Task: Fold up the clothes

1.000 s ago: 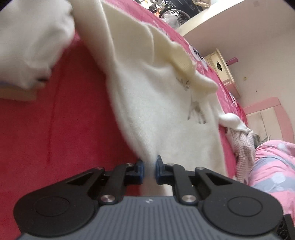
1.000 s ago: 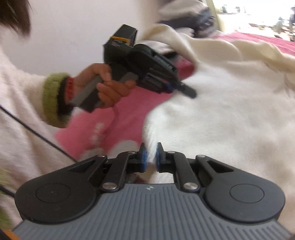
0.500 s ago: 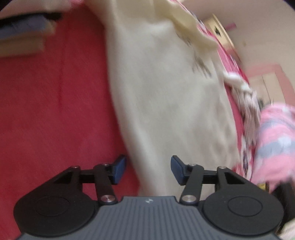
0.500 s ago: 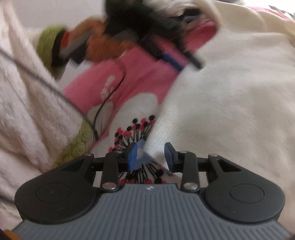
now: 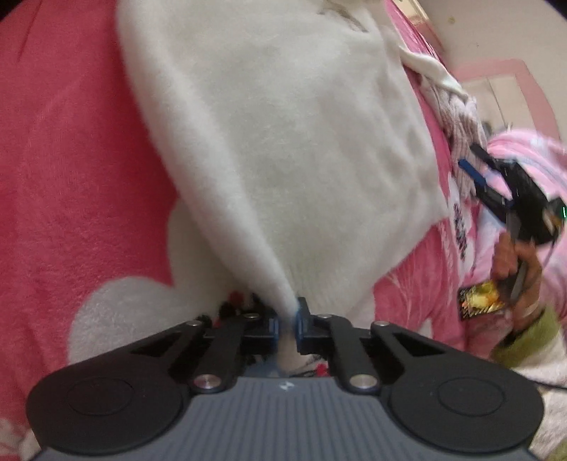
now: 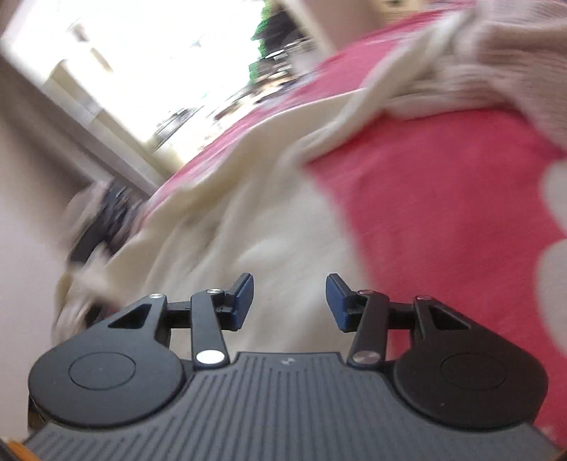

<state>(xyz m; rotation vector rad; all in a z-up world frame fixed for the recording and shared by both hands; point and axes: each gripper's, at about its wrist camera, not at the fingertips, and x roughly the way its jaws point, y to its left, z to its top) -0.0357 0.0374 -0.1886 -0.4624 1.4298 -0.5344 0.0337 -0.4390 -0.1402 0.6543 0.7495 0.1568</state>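
fleece, cream-white and thick, is the thing being worked here: a fleece garment (image 5: 283, 134) spread on a red-pink blanket (image 5: 71, 149) that covers the bed. the left gripper (image 5: 287, 321) has its jaws pinched down to a narrow slit on a corner of the near edge, and the cloth rises into a tight peak where it is nipped, fanning wider as it runs away from the jaws. the right gripper (image 6: 290, 299) hangs over the same garment (image 6: 269, 255) with its jaws standing wide and nothing between them; seen from the left wrist it sits off to the side in the person's hand (image 5: 517, 262), clear of the cloth.

so the step, to my eye, is a grab for a fold: one corner is taken, the other side is not. whether this is the opening fold or a later one i can't settle, since the garment lies in one broad layer near the jaws but its far end is bunched and blurred. the next move seems to want the right gripper closing on the matching edge or corner, level with the left, so both can lift and carry the cloth together without skewing it.

the long axis runs from the pinched near corner away toward the far end, where a faint dark print (image 5: 345, 21) shows. a jumble of other clothes (image 5: 457, 117) lies just beyond its far right side.
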